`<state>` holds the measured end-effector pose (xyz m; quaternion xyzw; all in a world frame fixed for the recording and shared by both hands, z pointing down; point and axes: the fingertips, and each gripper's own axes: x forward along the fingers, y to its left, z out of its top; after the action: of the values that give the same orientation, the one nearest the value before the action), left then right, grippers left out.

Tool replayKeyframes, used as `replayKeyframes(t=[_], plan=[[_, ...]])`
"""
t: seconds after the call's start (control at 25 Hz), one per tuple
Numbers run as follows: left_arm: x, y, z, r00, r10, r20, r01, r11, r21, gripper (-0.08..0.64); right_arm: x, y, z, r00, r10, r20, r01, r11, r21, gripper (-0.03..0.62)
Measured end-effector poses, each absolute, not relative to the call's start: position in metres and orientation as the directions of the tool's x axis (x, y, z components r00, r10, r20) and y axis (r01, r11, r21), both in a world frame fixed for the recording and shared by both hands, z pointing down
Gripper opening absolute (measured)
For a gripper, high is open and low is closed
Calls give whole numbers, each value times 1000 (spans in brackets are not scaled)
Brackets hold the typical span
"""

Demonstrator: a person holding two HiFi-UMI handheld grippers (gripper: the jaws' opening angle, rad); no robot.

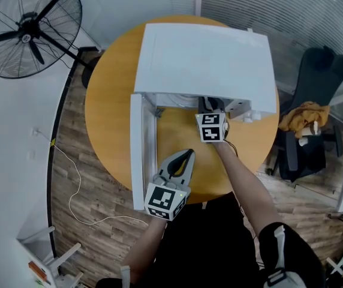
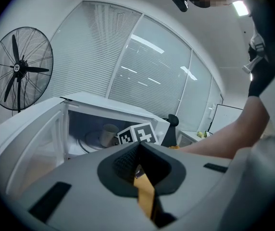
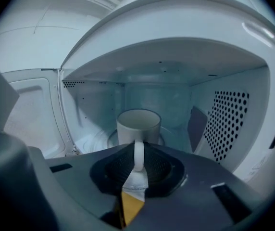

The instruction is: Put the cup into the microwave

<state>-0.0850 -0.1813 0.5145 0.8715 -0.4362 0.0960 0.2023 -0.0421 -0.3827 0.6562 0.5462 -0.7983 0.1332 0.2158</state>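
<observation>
A white microwave (image 1: 207,59) stands on the round wooden table (image 1: 108,101), its door (image 1: 137,149) swung open to the left. My right gripper (image 1: 208,105) reaches into the cavity. In the right gripper view the white cup (image 3: 138,124) stands upright over the turntable, and my right gripper (image 3: 138,151) is shut on its handle. The left gripper view shows the cup (image 2: 109,134) inside the microwave behind the right gripper's marker cube. My left gripper (image 1: 189,153) hovers over the table's front edge beside the door, shut with nothing in it; its tips (image 2: 138,146) meet.
A black standing fan (image 1: 30,29) is at the far left. A black chair (image 1: 315,101) with an orange cloth on it stands to the right of the table. A white cable (image 1: 75,185) trails over the wooden floor at the left.
</observation>
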Motion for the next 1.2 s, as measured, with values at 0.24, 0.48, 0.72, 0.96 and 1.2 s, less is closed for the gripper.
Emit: replayKeyframes(t=[0.24, 0.48, 0.72, 0.96, 1.2], plan=[[-88, -179, 516, 596, -722, 352, -803, -533, 266, -6, -49, -394, 655, -309, -834, 456, -929, 368, 44, 44], [-92, -178, 513, 583, -733, 350, -813, -526, 250, -6, -50, -403, 656, -314, -847, 429, -932, 361, 31, 46], [-95, -177, 511, 587, -730, 349, -809, -531, 251, -6, -52, -401, 663, -327, -834, 445, -934, 358, -14, 102], [-98, -174, 508, 595, -729, 338, -804, -541, 247, -6, -47, -394, 660, -315, -834, 454, -939, 342, -23, 150], [-92, -167, 501, 616, -724, 311, -788, -565, 245, -6, -44, -378, 649, -320, -826, 465, -931, 365, 8, 160]])
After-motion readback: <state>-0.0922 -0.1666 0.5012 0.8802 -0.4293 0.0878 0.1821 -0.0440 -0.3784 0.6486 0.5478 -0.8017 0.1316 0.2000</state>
